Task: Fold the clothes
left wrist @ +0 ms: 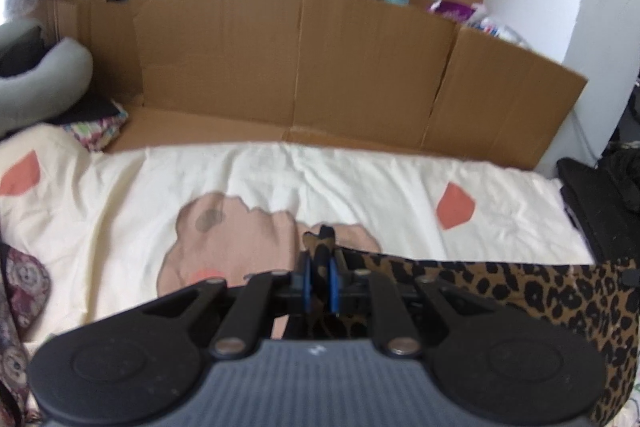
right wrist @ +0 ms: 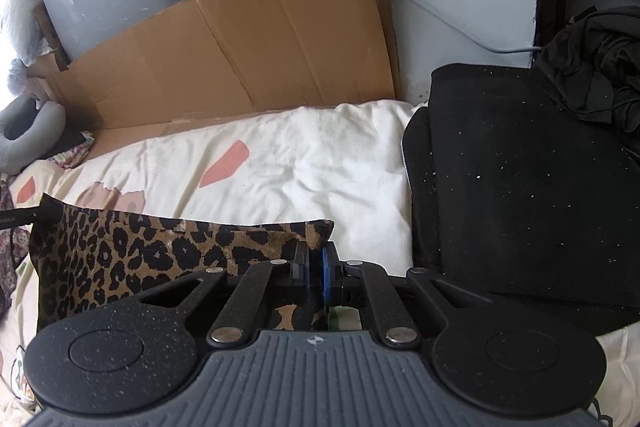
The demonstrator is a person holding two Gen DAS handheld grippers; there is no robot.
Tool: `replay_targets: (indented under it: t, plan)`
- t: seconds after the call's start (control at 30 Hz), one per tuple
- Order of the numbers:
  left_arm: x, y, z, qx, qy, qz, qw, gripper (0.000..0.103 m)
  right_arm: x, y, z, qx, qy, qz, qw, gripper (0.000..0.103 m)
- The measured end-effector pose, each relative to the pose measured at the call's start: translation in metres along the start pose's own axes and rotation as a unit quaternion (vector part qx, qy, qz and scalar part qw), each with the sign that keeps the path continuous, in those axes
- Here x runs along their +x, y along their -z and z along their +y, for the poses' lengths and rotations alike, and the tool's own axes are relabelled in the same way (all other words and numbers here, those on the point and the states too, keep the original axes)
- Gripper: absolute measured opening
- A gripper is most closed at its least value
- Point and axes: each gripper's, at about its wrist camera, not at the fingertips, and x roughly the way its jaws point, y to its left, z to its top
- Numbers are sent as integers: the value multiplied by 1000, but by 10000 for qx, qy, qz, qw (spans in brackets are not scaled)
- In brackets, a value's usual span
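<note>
Cream bedding (right wrist: 320,163), soft and rumpled with salmon patches, is the work surface; creased brown cardboard (left wrist: 300,67) stands along its far edge and a black speckled cushion (right wrist: 520,187) lies at the right. Leopard-print garment (right wrist: 140,255), a thin knit, is stretched as a long band between both hands, long axis running left to right across the bedding. Left gripper (left wrist: 321,267) is pinched on one corner, right gripper (right wrist: 314,263) clamped on the opposite corner; each holds its own end, so neither is nearer. Next fold likely carries this edge forward.
</note>
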Motion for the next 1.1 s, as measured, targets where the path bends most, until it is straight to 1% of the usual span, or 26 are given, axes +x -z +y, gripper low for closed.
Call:
replay_targets:
  t: [0.17, 0.3, 0.4, 0.53, 0.67, 0.73, 0.8, 0.93, 1.0, 1.03, 1.1]
  plan:
    - [28, 11, 7, 56, -80, 299, 9995, 10, 21, -1, 1, -68, 55, 157, 9998, 4]
    - [41, 15, 8, 69, -103, 361, 9993, 9, 33, -2, 2, -127, 110, 204, 9997, 4]
    - [40, 12, 7, 38, -114, 311, 9994, 9, 34, -6, 3, -99, 127, 191, 9997, 4]
    - [31, 6, 8, 52, -95, 193, 9998, 9, 25, -12, 5, -131, 98, 78, 9998, 4]
    - [36, 5, 7, 88, -116, 210, 9997, 9, 28, -14, 6, -121, 118, 84, 9998, 4]
    - [43, 4, 6, 119, -123, 242, 9996, 9, 34, -13, 4, -86, 153, 147, 9997, 4]
    - [53, 7, 6, 107, -118, 368, 9992, 9, 44, -11, 1, -77, 177, 261, 9995, 4]
    - [68, 15, 4, 85, -158, 606, 9980, 10, 67, -4, -6, 55, 138, 635, 9979, 4]
    - [70, 16, 0, 166, -252, 663, 9973, 13, 73, -1, -4, -47, 164, 702, 9974, 4]
    - [70, 15, -1, 177, -311, 692, 9970, 17, 75, 0, -3, -54, 177, 739, 9971, 5]
    - [66, 11, -2, 146, -444, 713, 9964, 23, 77, 1, -3, -1, 203, 813, 9965, 9]
